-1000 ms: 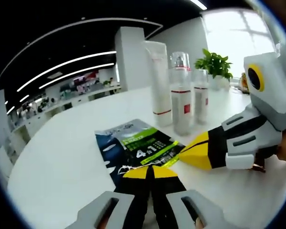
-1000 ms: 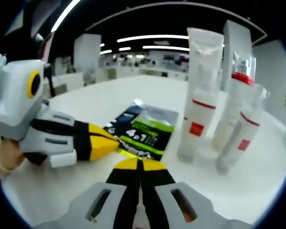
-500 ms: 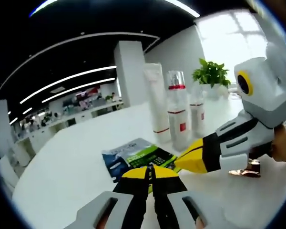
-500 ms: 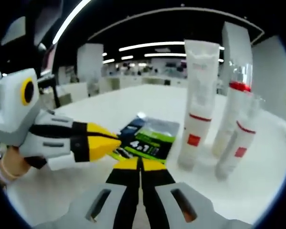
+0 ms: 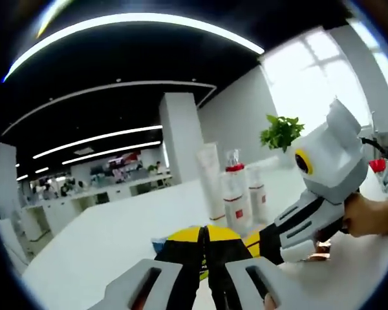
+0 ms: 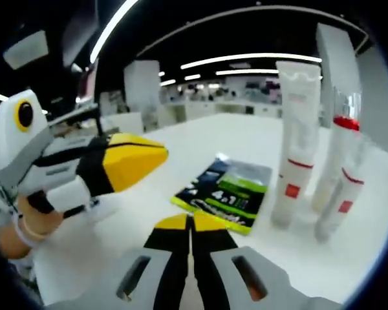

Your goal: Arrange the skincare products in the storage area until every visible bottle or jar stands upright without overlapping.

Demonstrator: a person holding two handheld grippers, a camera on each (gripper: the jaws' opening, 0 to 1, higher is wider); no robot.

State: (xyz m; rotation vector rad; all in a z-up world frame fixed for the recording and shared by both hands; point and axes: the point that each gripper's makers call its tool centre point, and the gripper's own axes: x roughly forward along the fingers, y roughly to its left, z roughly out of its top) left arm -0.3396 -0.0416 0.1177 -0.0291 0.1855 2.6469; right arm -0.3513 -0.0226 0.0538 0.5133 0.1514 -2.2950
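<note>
On the white table (image 6: pixel 181 139), right gripper view: a flat dark sachet (image 6: pixel 226 195) with green label and "4 in 1" print lies face up, just beyond the right gripper (image 6: pixel 191 223), whose yellow-tipped jaws are pressed together with nothing between them. Right of the sachet stand three upright containers, close together but apart: a tall white tube (image 6: pixel 293 145), a clear-capped bottle with red collar (image 6: pixel 338 155), and a shorter bottle (image 6: pixel 341 203). The left gripper (image 6: pixel 126 158) hangs above the table left of the sachet, jaws closed, empty. Left gripper view: left gripper (image 5: pixel 204 234) jaws together; tube (image 5: pixel 211 181) and bottles stand beyond; potted plant (image 5: pixel 281 131) behind.
</note>
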